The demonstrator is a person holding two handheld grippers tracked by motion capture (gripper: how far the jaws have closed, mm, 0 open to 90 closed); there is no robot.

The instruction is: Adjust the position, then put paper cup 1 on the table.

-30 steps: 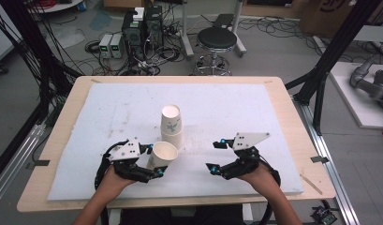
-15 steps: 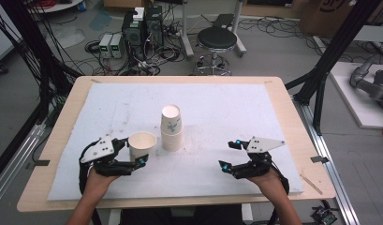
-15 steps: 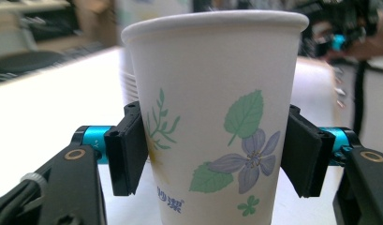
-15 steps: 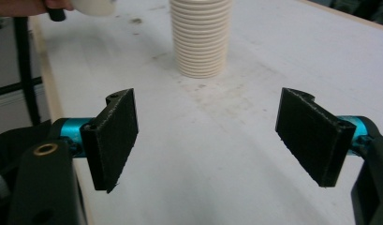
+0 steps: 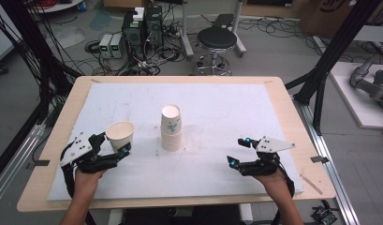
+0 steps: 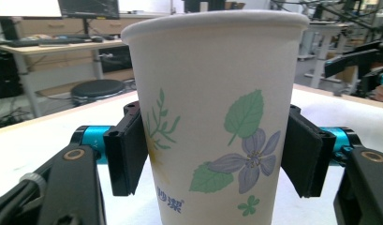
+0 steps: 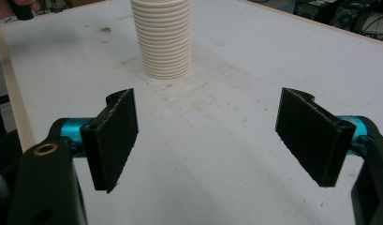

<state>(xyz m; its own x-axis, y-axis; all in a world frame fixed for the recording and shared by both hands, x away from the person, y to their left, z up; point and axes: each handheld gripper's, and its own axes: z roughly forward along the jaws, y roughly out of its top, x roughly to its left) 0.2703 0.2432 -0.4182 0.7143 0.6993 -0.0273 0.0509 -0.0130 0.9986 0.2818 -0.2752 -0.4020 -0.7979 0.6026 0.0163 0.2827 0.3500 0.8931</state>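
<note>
Now that the single paper cup (image 5: 120,134) is sitting well to the left of the stack of cups (image 5: 171,127) instead of right beside it as it was a second ago, I am reading the separation step as done. I am gripping that cup upright in my left hand-held gripper (image 5: 113,146), both pads pressing its sides in the left gripper view (the flower print (image 6: 245,161) is facing the camera), low over the white mat (image 5: 236,112) near the table's (image 5: 278,89) left front edge; I cannot tell whether its base is touching the mat yet. The stack is standing in the middle of the mat, untouched and upright. My right hand-held gripper (image 5: 236,151) is hanging open with nothing between its jaws, and it is now farther right and nearer the front edge than it was a second ago, well clear of the stack. I am judging that the cup is free and only needs setting down and releasing.
</note>
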